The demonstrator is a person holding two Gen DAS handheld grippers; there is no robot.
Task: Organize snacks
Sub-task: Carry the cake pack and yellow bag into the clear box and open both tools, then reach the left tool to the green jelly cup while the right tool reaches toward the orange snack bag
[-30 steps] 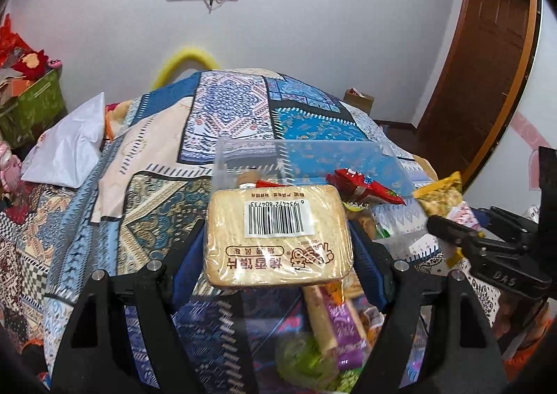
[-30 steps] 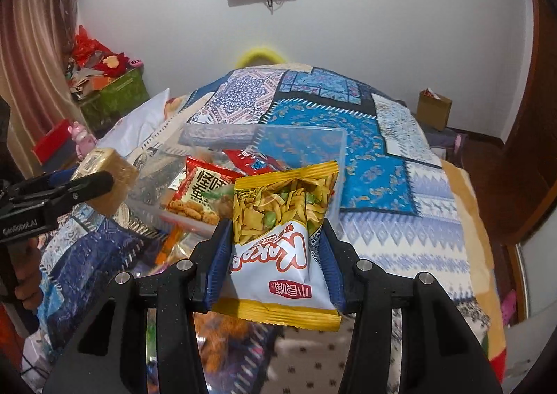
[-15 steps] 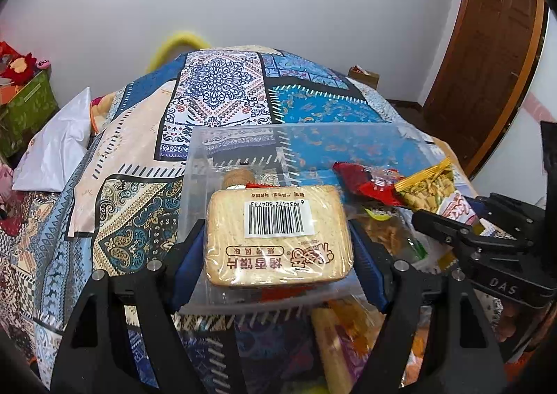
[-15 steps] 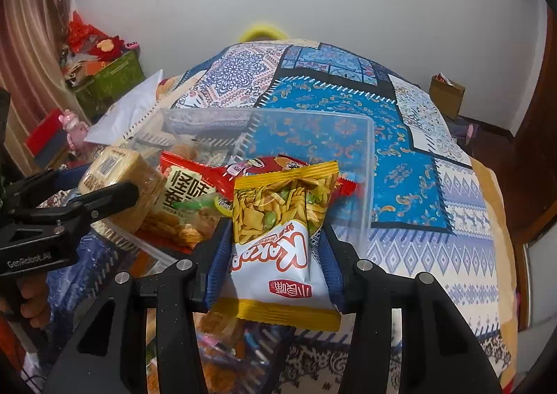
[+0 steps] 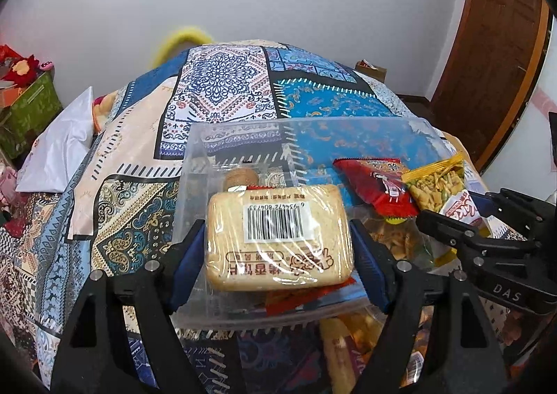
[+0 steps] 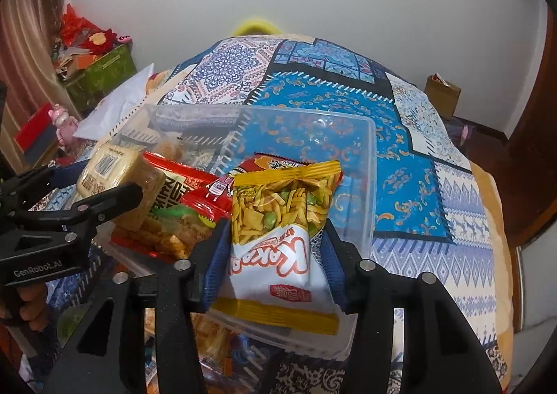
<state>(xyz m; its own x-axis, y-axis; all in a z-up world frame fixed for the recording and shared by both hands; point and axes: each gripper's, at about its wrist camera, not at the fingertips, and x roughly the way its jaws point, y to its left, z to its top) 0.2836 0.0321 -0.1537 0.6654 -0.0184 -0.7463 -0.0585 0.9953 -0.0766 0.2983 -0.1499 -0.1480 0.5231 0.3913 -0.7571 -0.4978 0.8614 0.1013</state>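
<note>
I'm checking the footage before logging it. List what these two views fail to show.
- Left wrist view: the bread pack hides the clear box floor beneath it.
- Right wrist view: the chip bag covers the box's near wall.
- Both views: loose snacks below the grippers are cut off, unreadable.

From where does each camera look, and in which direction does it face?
Left wrist: sits behind the left gripper, facing down at the clear box; toast pack between its fingers, right gripper beside.
Right wrist: behind the right gripper, same direction; snack bag between its fingers, a hand at left.
Shared: box, both packs, quilt.
</note>
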